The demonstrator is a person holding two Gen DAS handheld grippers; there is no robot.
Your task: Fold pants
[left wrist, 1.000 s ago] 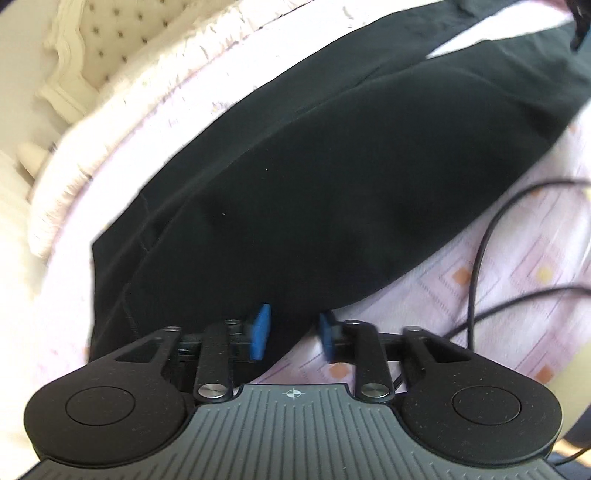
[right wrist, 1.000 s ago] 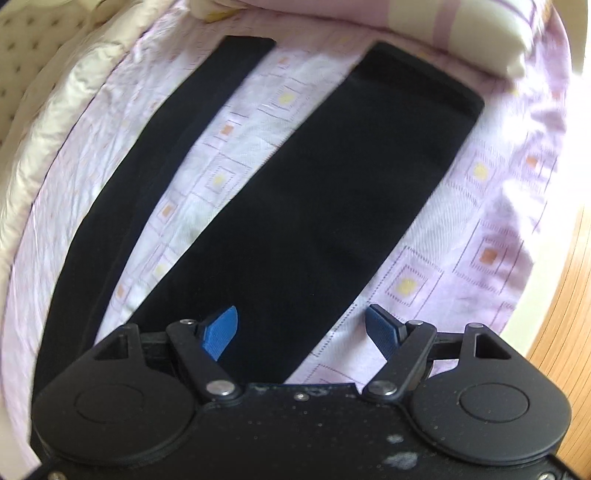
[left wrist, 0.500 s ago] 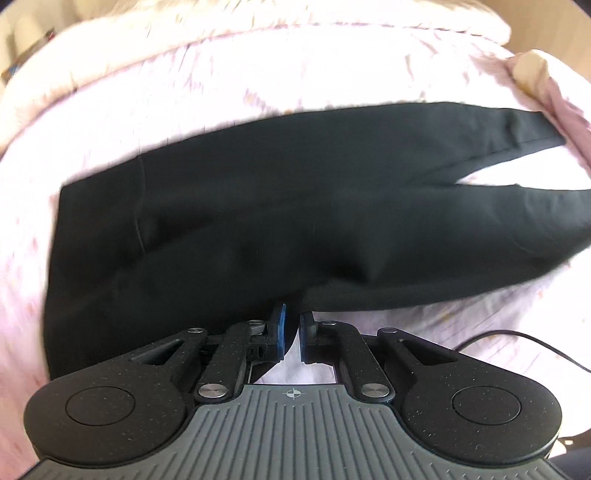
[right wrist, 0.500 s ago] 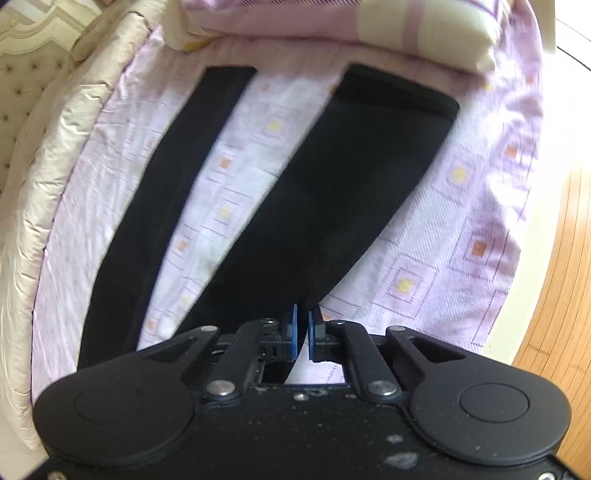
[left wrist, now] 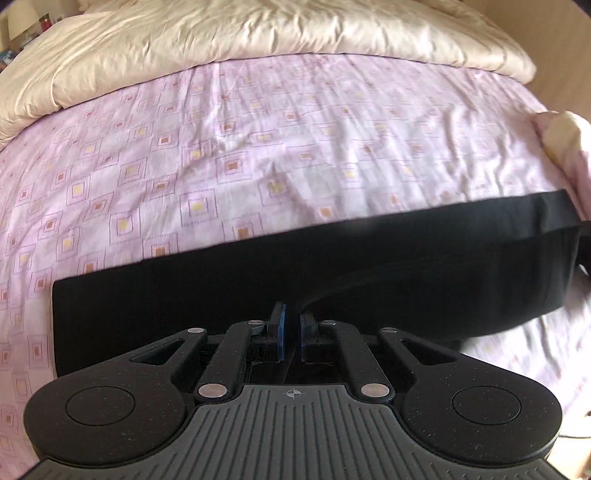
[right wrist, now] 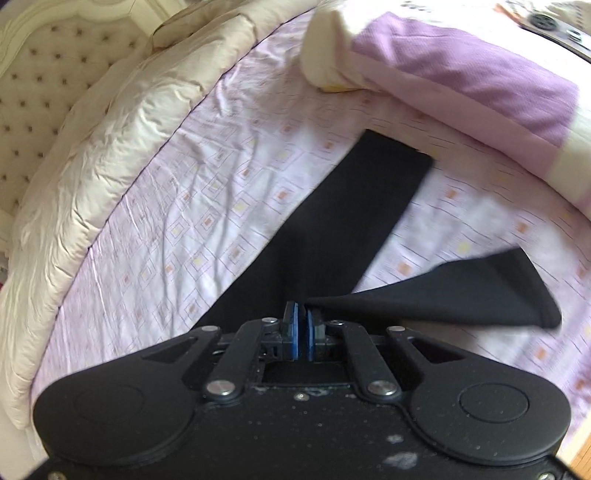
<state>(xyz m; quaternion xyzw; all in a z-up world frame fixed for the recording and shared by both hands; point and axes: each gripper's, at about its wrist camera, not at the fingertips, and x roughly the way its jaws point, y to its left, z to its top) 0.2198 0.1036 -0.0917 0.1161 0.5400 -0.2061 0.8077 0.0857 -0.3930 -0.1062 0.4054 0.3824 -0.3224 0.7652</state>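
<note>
Black pants [left wrist: 332,273] lie on a bed with a pink patterned sheet [left wrist: 221,155]. My left gripper [left wrist: 291,317] is shut on the near edge of the pants and holds the cloth lifted over the rest of the garment. In the right wrist view one leg [right wrist: 343,221] lies flat on the sheet [right wrist: 177,221], running toward the pillows. My right gripper [right wrist: 303,314] is shut on the other leg [right wrist: 443,295], which hangs lifted and folded off to the right.
A cream duvet [left wrist: 258,33] is bunched along the far side of the bed, also in the right wrist view [right wrist: 110,147]. Purple and cream pillows [right wrist: 461,81] lie at the leg ends. A tufted headboard [right wrist: 44,74] stands at the left.
Both grippers closed on the pants about half a second ago and have since lifted and carried the near leg across toward the far leg. The views have swung over the bed.
</note>
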